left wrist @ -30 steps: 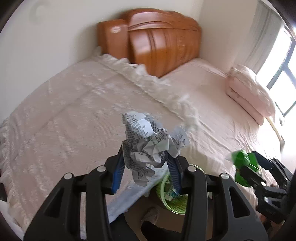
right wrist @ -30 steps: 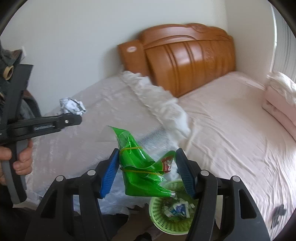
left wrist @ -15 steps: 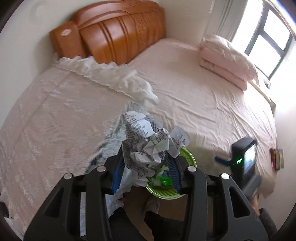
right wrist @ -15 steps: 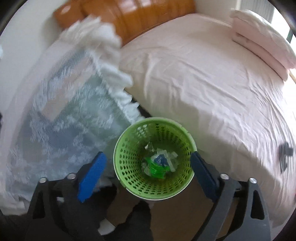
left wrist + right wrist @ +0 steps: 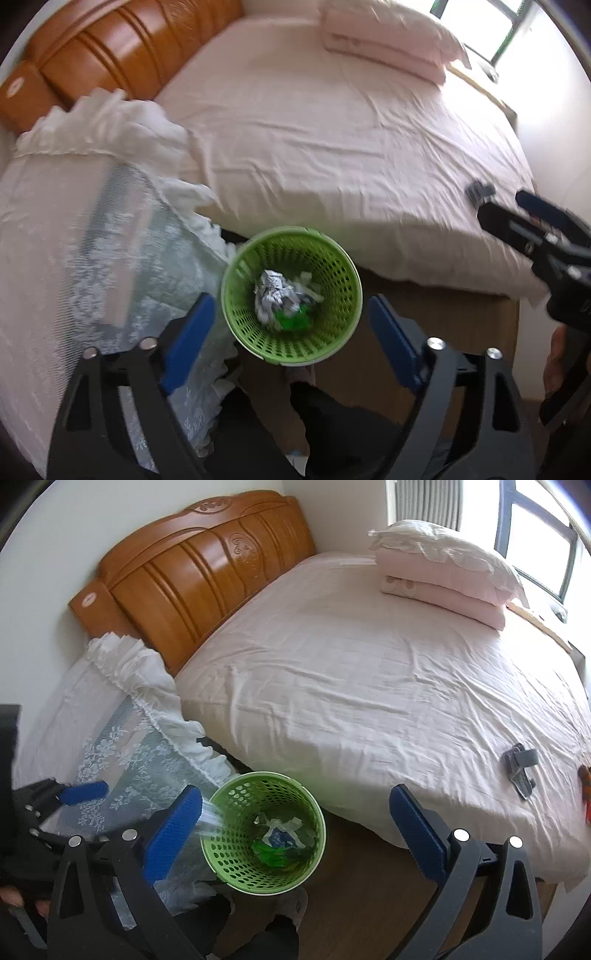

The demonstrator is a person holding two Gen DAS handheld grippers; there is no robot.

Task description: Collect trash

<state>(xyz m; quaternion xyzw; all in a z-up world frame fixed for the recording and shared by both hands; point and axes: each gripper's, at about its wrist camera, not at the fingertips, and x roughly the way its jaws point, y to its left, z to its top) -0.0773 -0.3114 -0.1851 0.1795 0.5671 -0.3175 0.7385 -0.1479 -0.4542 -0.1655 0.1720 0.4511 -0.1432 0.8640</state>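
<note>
A green mesh waste basket [image 5: 332, 343] stands on the wooden floor beside the bed; it also shows in the right wrist view [image 5: 229, 864]. A crumpled printed paper ball [image 5: 275, 291] and a green wrapper [image 5: 293, 320] lie inside it. The green wrapper [image 5: 271, 852] and paper scraps also show in the basket in the right wrist view. My left gripper [image 5: 291, 339] is open and empty, directly above the basket. My right gripper [image 5: 295, 823] is open and empty, above and just behind the basket; it also shows at the right edge of the left wrist view [image 5: 517, 214].
A bed with a pink sheet [image 5: 369, 672] and wooden headboard [image 5: 199, 572] fills the view. A lace-covered surface [image 5: 122, 753] stands left of the basket. Folded pink bedding [image 5: 443, 576] lies by the window. A small grey object [image 5: 519, 768] rests on the bed's right side.
My left gripper opened and the paper ball dropped into the basket. My right gripper let the green wrapper fall in earlier, stayed open, and has drawn back and tilted up.
</note>
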